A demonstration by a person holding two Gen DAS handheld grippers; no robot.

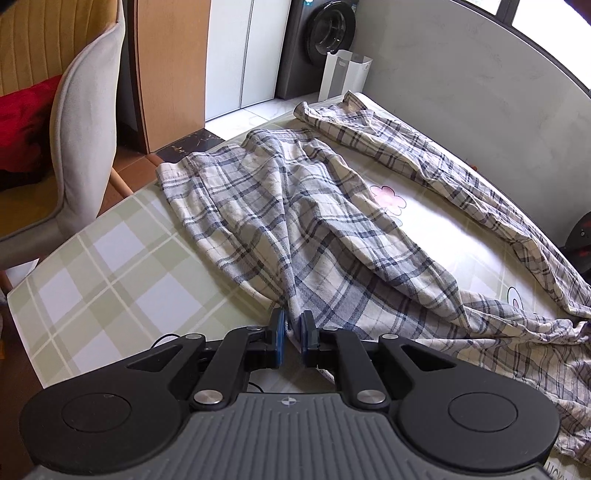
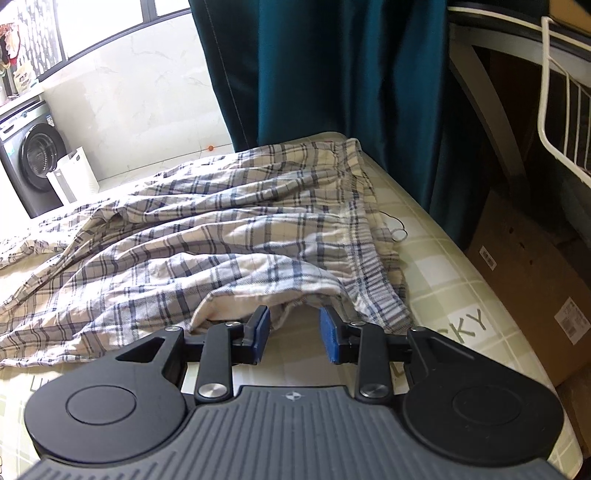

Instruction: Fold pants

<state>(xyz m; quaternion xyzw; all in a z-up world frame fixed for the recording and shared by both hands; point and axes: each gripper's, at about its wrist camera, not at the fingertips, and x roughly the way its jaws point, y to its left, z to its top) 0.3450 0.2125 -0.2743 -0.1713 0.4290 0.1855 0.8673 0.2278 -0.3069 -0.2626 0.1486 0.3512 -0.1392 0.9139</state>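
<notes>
Plaid pants (image 1: 314,229) in cream and blue lie rumpled across a table with a green checked cover (image 1: 110,273). The two legs spread apart toward the far end. My left gripper (image 1: 293,325) is shut on a fold of the pants at the near edge, and the cloth is drawn up into its blue pads. In the right wrist view the waistband part of the pants (image 2: 221,229) lies bunched on the table (image 2: 443,288). My right gripper (image 2: 293,317) is open, its fingertips at the near hem of the cloth. Bare table shows between its pads.
A grey chair (image 1: 85,129) stands at the table's left. A washing machine (image 1: 321,33) and a white bag (image 1: 343,74) are beyond the far end. On the right side hang a teal curtain (image 2: 332,74) and a white wire rack (image 2: 565,110), above a cardboard box (image 2: 535,288). A thin cable (image 2: 397,229) lies by the waistband.
</notes>
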